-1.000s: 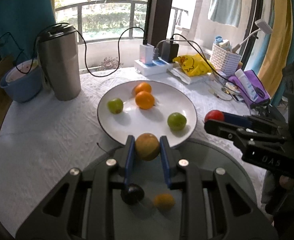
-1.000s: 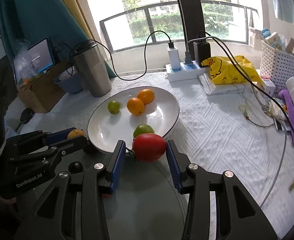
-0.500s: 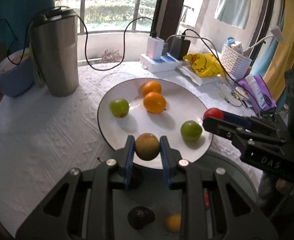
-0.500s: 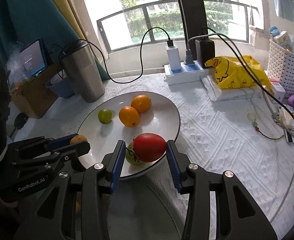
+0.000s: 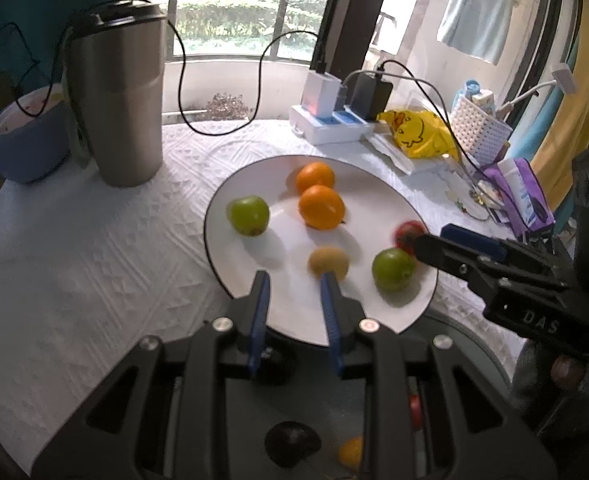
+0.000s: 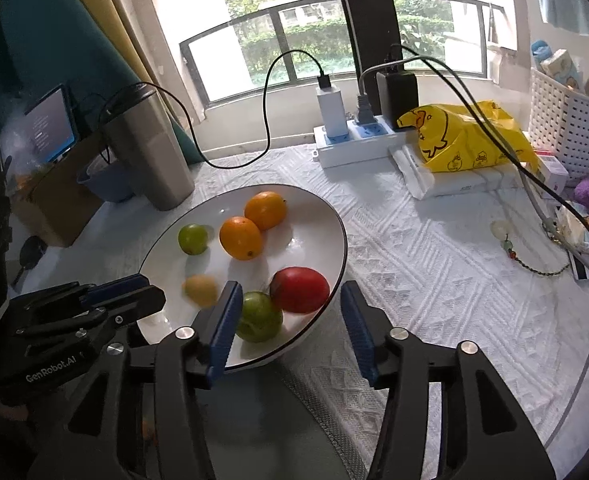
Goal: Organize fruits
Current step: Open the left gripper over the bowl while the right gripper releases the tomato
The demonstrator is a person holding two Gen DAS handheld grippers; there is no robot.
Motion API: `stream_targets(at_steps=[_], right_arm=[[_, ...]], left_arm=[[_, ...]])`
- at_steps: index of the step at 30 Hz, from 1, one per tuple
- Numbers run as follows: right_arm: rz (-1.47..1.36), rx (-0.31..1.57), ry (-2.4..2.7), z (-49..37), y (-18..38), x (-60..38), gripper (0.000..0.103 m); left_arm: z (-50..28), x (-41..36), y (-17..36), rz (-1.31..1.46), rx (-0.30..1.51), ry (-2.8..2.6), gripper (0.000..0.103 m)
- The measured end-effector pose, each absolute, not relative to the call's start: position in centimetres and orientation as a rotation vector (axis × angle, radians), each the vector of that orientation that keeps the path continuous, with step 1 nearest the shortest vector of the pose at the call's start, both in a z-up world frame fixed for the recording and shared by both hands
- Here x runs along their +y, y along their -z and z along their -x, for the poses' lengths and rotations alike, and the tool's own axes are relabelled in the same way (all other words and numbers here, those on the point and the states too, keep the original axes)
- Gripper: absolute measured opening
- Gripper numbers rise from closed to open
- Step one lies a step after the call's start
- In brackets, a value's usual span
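Your left gripper (image 5: pixel 294 280) has its jaws spread over the near rim of the plate (image 5: pixel 230 184), holding nothing. The yellow-brown fruit (image 5: pixel 328 261) lies blurred on the plate at the tip of the right-hand finger; whether it touches the pad you cannot tell.

Your right gripper (image 6: pixel 290 304) also has its jaws spread wide. The tomato (image 6: pixel 300 289) sits on the plate (image 6: pixel 326 216) between them, clear of both pads, at the plate's 5 o'clock edge. A green fruit (image 6: pixel 259 316) lies just beside the tomato, touching it at its 7 o'clock.

Two oranges (image 6: pixel 240 237) rest side by side near the plate's middle, toward 12 o'clock. A second green fruit (image 6: pixel 192 239) lies at their 9 o'clock, apart from them.

The plate stands on a white-clothed table (image 6: pixel 434 280). A steel tumbler (image 6: pixel 150 152) stands at the plate's 11 o'clock, a power strip (image 6: pixel 354 148) at 1 o'clock.
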State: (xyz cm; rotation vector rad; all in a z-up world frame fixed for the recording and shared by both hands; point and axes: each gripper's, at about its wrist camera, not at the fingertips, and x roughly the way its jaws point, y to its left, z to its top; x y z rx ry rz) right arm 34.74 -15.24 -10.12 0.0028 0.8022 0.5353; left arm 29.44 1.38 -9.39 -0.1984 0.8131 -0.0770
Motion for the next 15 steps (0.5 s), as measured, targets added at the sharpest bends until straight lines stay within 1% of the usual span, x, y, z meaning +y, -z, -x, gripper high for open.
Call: stream_targets(at_steps=[15], right_arm=[[0.012,0.784,-0.540,-32.0,8.6,-15.0,0.054]], left_arm=[[-26.6,1.6,7.6,0.197,0.764,0.072,0.028]])
